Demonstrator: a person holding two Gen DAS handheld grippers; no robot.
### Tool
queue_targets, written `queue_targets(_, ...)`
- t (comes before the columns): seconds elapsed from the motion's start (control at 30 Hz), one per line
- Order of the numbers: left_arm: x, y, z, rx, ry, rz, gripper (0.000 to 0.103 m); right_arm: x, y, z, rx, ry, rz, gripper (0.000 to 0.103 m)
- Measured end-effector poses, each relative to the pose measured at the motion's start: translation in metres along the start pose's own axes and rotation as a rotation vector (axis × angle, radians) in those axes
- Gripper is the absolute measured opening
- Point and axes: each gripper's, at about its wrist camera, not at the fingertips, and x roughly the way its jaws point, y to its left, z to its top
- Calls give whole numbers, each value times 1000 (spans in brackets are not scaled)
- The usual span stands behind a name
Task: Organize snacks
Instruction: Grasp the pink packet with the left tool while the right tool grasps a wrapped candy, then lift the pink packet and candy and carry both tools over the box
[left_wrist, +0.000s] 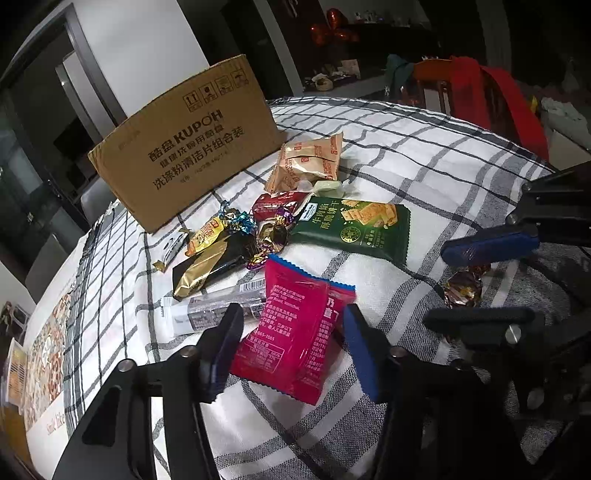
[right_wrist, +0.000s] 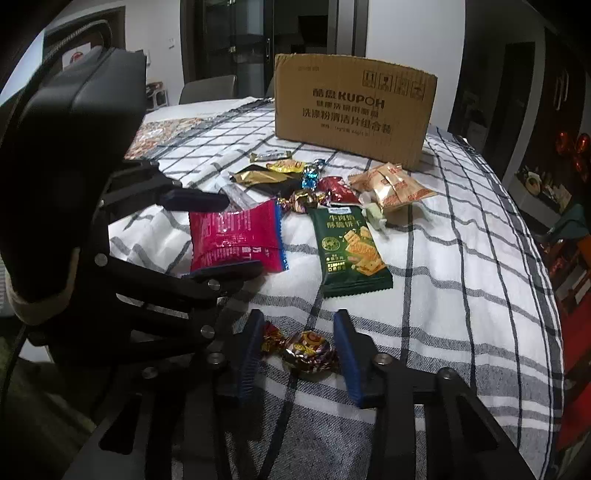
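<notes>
box (right_wrist: 354, 107) behind snack pile (right_wrist: 317, 184) | cracker pack (right_wrist: 349, 251) right of flat packet (right_wrist: 236, 240) | candy (right_wrist: 308, 350) nearest

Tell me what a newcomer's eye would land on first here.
Probably the pink snack packet lying between the open left gripper fingers, with the green cracker pack just beyond. Behind the snack pile stands the cardboard box; a foil-wrapped candy sits inside the open right gripper.

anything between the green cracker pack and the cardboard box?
Yes. In the right wrist view a tan biscuit packet and a pale green candy lie between the green cracker pack and the cardboard box.
</notes>
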Motion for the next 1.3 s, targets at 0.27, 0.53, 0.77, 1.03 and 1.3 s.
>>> queue_targets(0.27,-7,3,-2,-43,4,-27,40,-7,-8,1,57,-32,25,7)
queue_targets(0.53,-33,0,2,-89,-34,-45,37,-18,-14,-2,47,-26,43,31)
queue_targets(0.77,-44,-12,4,-108,-33,-67,37,-24,-25,-10,30,-17,21,32)
queue_targets(1.03,-45,-21,8,-103,-28,-77,37,-18,-27,-11,-48,14,55,32)
queue_targets(1.3,-47,-18,8,-126,-35,-75,37,-14,-26,-14,-63,33,44,26)
